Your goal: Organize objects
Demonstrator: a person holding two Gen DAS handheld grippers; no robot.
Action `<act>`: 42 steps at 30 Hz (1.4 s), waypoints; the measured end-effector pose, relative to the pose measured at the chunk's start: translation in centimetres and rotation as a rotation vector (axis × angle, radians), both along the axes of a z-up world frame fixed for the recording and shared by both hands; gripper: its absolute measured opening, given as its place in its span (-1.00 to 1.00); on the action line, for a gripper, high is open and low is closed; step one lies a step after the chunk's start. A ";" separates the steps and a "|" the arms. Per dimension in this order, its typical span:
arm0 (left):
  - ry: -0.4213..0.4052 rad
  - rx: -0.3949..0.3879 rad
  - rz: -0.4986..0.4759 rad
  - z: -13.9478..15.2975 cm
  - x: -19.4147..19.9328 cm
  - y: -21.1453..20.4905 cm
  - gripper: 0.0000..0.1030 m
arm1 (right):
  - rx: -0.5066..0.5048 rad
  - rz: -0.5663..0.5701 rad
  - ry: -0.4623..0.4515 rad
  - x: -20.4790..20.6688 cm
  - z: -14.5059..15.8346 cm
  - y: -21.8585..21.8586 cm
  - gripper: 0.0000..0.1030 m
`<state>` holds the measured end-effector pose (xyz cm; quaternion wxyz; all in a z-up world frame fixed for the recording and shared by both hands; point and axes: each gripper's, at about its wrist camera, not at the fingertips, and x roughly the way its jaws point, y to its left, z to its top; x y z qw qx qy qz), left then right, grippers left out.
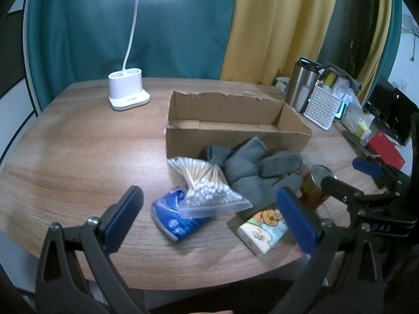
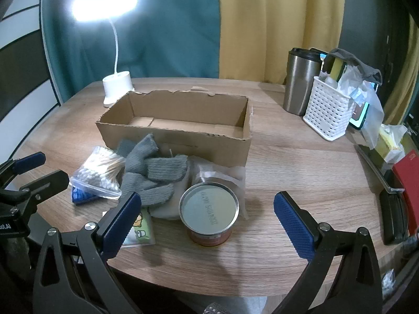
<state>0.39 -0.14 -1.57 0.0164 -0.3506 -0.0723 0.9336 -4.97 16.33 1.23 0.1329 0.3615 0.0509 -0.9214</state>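
An open cardboard box [image 1: 235, 120] [image 2: 178, 128] stands mid-table, empty as far as I see. In front of it lie grey gloves [image 1: 251, 167] [image 2: 149, 172], a bag of cotton swabs [image 1: 207, 188] [image 2: 99, 172] over a blue packet [image 1: 175, 217] [image 2: 81, 195], a cartoon tissue pack [image 1: 264, 227] [image 2: 138, 227], a tin can [image 1: 315, 185] [image 2: 209, 212] and a clear plastic bag [image 2: 217, 172]. My left gripper [image 1: 209, 219] is open above the swabs and blue packet. My right gripper [image 2: 207, 219] is open around the can, not touching it.
A lit white desk lamp [image 1: 128, 91] [image 2: 116, 86] stands back left. A steel tumbler [image 1: 303, 86] [image 2: 301, 81], white basket [image 1: 324, 107] [image 2: 330, 110], red box [image 1: 385, 149] [image 2: 408, 185] and clutter line the right side. The table edge [image 2: 235, 285] is close.
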 end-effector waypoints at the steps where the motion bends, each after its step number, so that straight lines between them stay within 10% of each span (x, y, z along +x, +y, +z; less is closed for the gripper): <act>1: -0.001 0.000 0.000 0.0 0.0 0.0 0.99 | 0.000 0.000 0.000 0.0 0.0 0.0 0.99; 42: -0.007 0.000 -0.005 -0.1 -0.2 0.3 0.99 | 0.001 0.001 -0.011 -0.2 0.0 -0.2 0.99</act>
